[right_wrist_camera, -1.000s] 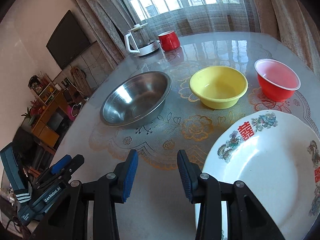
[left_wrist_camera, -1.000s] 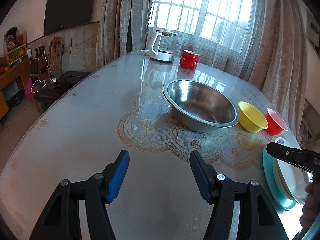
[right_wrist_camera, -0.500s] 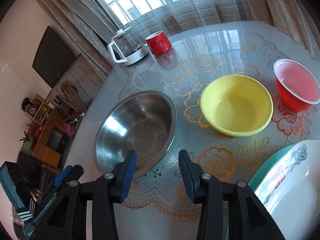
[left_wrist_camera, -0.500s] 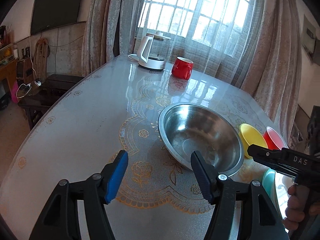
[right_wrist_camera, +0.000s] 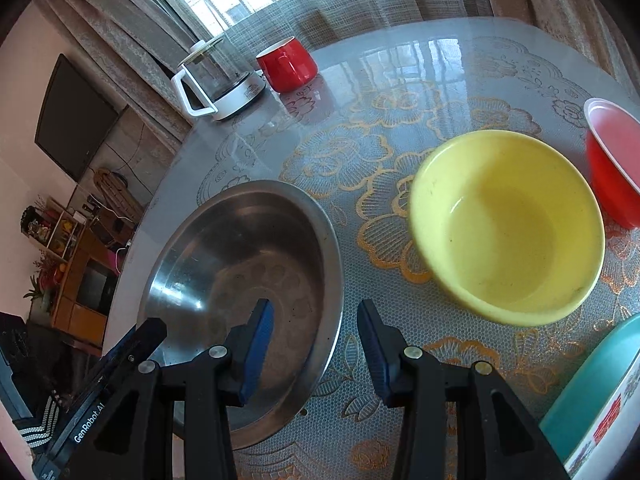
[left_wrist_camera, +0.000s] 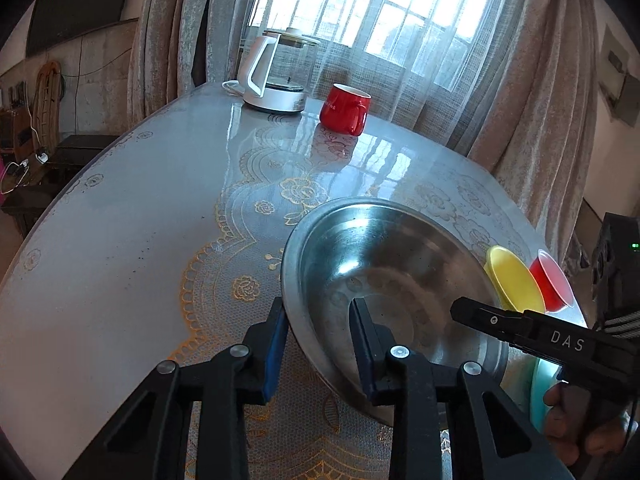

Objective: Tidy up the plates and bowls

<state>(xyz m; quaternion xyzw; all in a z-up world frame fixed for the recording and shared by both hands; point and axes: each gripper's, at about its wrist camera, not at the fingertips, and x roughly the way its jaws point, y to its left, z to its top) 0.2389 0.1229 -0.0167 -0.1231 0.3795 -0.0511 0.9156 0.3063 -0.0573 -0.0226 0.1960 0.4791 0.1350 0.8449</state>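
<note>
Background items I can see past my tools, none in play.

Glass kettle (left_wrist_camera: 276, 70) with a white handle and base, at the far edge of the bench (left_wrist_camera: 120, 220), by the window (left_wrist_camera: 360, 4). Red mug (left_wrist_camera: 346, 109) just beside it, apart. Lace-patterned cover (right_wrist_camera: 400, 128) with gold flowers under a glossy surface. Sheer and heavy curtains (left_wrist_camera: 532, 92) behind. Dark wall-mounted screen (right_wrist_camera: 76, 128) on the left wall; wooden shelf unit (right_wrist_camera: 68, 264) with small ornaments below it, too small for me to itemise.
</note>
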